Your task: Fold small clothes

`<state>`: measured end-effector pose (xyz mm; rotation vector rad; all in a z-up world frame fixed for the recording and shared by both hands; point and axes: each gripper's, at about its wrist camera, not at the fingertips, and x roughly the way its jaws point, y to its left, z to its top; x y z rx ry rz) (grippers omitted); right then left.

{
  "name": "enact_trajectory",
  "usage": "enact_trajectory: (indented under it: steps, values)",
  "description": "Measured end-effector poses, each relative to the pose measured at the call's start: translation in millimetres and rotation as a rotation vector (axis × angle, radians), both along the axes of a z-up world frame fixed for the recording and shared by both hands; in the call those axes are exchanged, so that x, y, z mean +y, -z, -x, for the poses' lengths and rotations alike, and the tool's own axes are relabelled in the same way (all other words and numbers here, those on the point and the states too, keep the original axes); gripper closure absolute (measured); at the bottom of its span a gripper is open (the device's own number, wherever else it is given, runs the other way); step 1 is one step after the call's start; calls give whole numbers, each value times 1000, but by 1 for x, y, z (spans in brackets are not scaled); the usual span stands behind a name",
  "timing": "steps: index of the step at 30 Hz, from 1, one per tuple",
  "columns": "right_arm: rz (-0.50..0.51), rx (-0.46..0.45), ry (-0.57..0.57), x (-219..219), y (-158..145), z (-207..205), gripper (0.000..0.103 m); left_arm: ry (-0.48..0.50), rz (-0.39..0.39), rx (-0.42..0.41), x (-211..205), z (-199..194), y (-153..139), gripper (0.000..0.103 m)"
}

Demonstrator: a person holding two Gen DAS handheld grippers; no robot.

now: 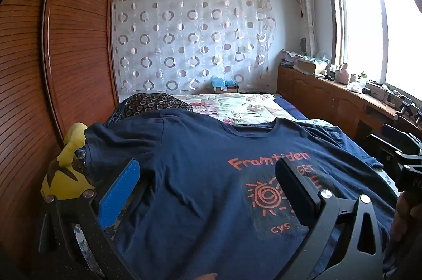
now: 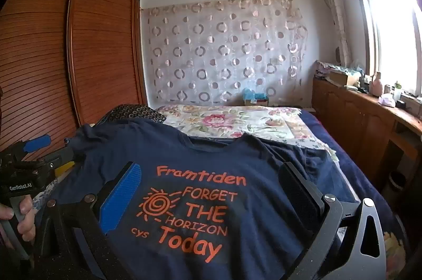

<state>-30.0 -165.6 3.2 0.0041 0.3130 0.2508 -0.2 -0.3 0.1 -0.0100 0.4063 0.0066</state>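
Observation:
A navy T-shirt (image 1: 200, 174) (image 2: 184, 158) with orange print lies spread flat, front up, on the bed, its collar toward the far wall. My left gripper (image 1: 208, 174) hovers open over the shirt's left half, with nothing between its blue and black fingers. Over the printed chest my right gripper (image 2: 211, 179) stands open too, holding nothing. At the left edge of the right wrist view, a hand grasps the handle of the left gripper (image 2: 34, 145). The shirt's lower hem is hidden below both views.
A floral bedspread (image 2: 232, 121) covers the far bed, with a dark patterned cloth (image 1: 150, 102) at its left. A yellow plush toy (image 1: 66, 172) sits by the wooden wardrobe (image 1: 79, 42). A cluttered wooden sideboard (image 2: 369, 116) runs along the window on the right.

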Motion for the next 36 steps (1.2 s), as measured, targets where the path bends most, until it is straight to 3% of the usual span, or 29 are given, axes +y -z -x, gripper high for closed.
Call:
enact_trajectory:
  steps: [36]
  values:
    - [-23, -17, 0, 3, -1, 1, 0, 1, -10, -17, -1, 3, -6, 0]
